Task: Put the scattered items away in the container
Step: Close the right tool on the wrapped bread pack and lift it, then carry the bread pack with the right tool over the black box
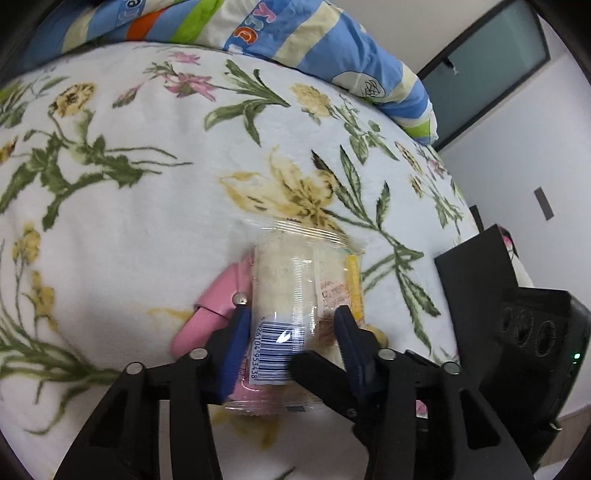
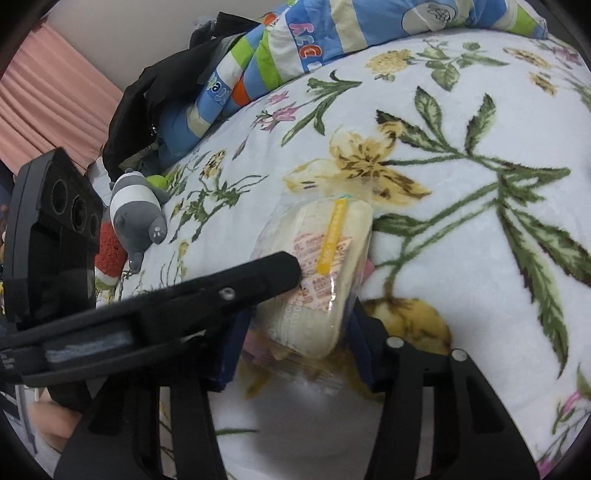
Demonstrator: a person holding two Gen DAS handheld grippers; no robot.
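Floral blanket [image 1: 147, 229], striped quilt [image 2: 280, 48], pink curtain [image 2: 48, 110].

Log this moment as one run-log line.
left gripper: shut on snack pack | right gripper: shut on same pack | pink item beneath | on floral blanket

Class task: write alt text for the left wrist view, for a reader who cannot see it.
The left gripper, its blue-padded fingers either side, grips a clear plastic-wrapped snack packet with a barcode. It lies over a pink plastic object on a white floral fleece blanket; a striped blue quilt lies behind.
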